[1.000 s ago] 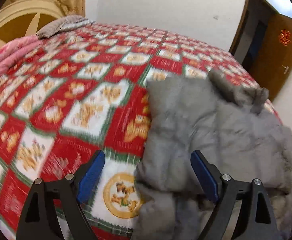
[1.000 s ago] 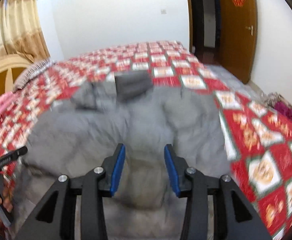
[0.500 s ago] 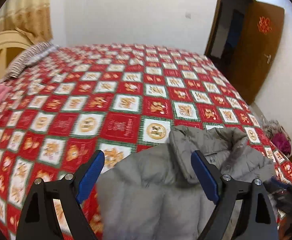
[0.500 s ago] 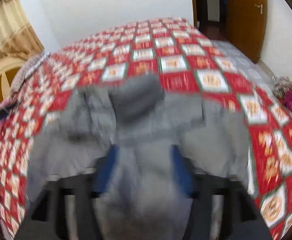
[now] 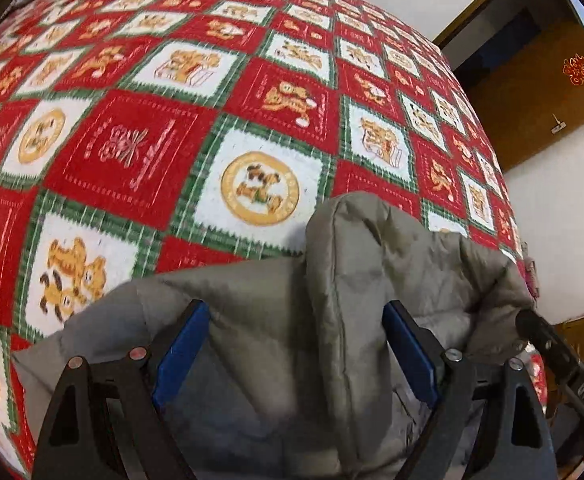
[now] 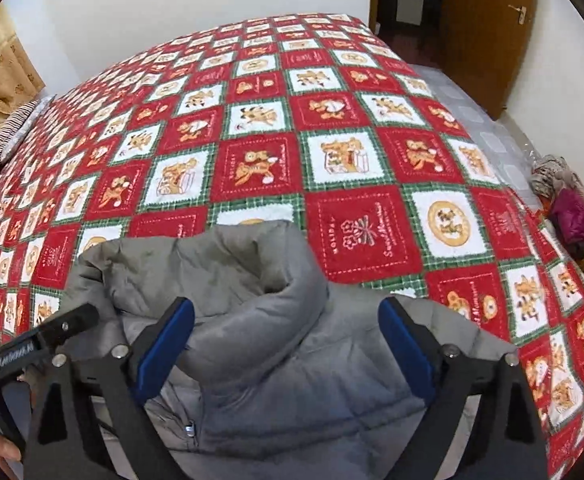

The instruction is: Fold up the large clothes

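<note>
Grey quilted fabric of a puffer jacket (image 6: pixel 276 352) lay at the near edge of the bed (image 6: pixel 332 120), on a red, white and green checked blanket (image 5: pixel 140 148) printed with bears. Its stand-up collar (image 6: pixel 252 264) faced the far wall. Both tools sat over the jacket's upper part: the left hand-held gripper (image 5: pixel 296 356) was spread wide with padded fabric between its blue pads, and the right hand-held gripper (image 6: pixel 286 348) was likewise spread, straddling the collar. Neither pinched the cloth.

A red checked bedspread (image 6: pixel 332 128) lies near a brown door (image 6: pixel 488 28).
</note>
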The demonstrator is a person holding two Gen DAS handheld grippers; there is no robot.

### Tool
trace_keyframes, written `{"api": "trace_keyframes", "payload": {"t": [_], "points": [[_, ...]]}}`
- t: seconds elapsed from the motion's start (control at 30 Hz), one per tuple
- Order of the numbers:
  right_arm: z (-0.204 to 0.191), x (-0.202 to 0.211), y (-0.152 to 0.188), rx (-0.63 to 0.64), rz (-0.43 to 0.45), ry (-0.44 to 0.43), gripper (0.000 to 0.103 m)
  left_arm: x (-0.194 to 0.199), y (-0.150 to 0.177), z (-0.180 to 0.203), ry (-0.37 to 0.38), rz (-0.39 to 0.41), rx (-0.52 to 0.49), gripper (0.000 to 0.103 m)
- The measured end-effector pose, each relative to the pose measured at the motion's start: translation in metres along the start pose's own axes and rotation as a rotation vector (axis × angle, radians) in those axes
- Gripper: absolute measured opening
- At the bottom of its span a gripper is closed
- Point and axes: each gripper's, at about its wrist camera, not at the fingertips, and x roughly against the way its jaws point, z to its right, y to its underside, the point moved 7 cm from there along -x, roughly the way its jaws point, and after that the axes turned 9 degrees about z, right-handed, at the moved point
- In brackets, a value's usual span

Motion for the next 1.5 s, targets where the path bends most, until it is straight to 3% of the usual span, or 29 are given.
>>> {"api": "trace_keyframes", "payload": {"t": [0.07,0.1,0.17,0.2,0.27,0.3,0.47,0.5,0.57,0.6,0.67,0.7,0.73,0.87,0.9,0.97,1.0,1.03,1.1,1.2,1.3,1.4,1.5], "points": [[0.0,-0.001,0.006,-0.001,-0.014,-0.059,0.059,0.0,0.0,0.005,0.004,0.013,0.005,0.088],[0.001,0.001,0.013,0.006,-0.031,-0.086,0.031,0.002,0.0,0.007,0.028,0.031,0.014,0.088],[0.003,0.009,0.02,0.048,-0.029,-0.067,0.024,0.01,0.0,0.011,0.115,0.074,0.036,0.087],[0.008,0.014,0.024,0.068,-0.021,-0.061,0.019,0.012,-0.001,0.012,0.15,0.084,0.043,0.078],[0.021,0.023,0.031,0.083,-0.009,-0.043,0.017,0.021,0.005,0.02,0.214,0.073,0.033,0.057],[0.029,0.026,0.034,0.078,-0.002,-0.037,0.016,0.023,0.007,0.023,0.223,0.065,0.022,0.055],[0.071,0.005,0.063,-0.013,-0.065,0.007,0.015,0.039,0.011,0.025,0.17,0.111,-0.043,0.055],[0.078,0.003,0.067,-0.047,-0.061,0.007,0.011,0.049,0.007,0.023,0.136,0.152,-0.072,0.056],[0.08,0.017,0.061,-0.116,0.026,-0.047,0.016,0.056,-0.001,0.017,0.108,0.194,-0.101,0.058],[0.08,0.026,0.054,-0.147,0.068,-0.07,0.024,0.056,-0.004,0.017,0.096,0.191,-0.115,0.068],[0.076,0.036,0.041,-0.199,0.093,-0.129,0.062,0.046,-0.007,0.015,0.08,0.163,-0.12,0.075],[0.069,0.039,0.029,-0.226,0.096,-0.183,0.095,0.04,-0.007,0.016,0.077,0.154,-0.115,0.075],[0.064,0.041,0.023,-0.233,0.104,-0.21,0.103,0.032,-0.006,0.018,0.083,0.134,-0.101,0.076],[0.034,0.022,-0.001,-0.208,0.078,-0.223,0.103,0.002,0.001,0.02,0.084,0.043,-0.032,0.076],[0.029,0.012,-0.002,-0.195,0.054,-0.21,0.102,-0.007,0.003,0.018,0.092,0.032,0.0,0.076],[0.018,-0.008,0.008,-0.143,-0.007,-0.153,0.089,-0.012,0.008,0.02,0.114,0.043,0.017,0.075],[0.013,-0.018,0.017,-0.102,-0.042,-0.123,0.059,-0.011,0.01,0.023,0.118,0.051,0.004,0.075],[0.012,-0.021,0.025,-0.078,-0.064,-0.116,0.021,-0.008,0.012,0.029,0.125,0.071,-0.038,0.071],[0.015,-0.015,0.038,-0.047,-0.059,-0.128,0.017,0.0,0.016,0.038,0.149,0.086,-0.108,0.019],[0.034,0.005,0.047,-0.001,0.01,-0.111,0.017,0.017,0.023,0.041,0.186,0.105,-0.134,0.011],[0.057,0.007,0.057,-0.052,0.01,-0.127,0.016,0.037,0.031,0.035,0.211,0.148,-0.147,0.008],[0.07,-0.003,0.067,-0.111,0.006,-0.161,0.012,0.046,0.036,0.018,0.214,0.18,-0.089,0.008],[0.07,-0.003,0.071,-0.11,0.087,-0.179,0.012,0.035,0.045,-0.009,0.127,0.205,-0.04,0.008]]}}
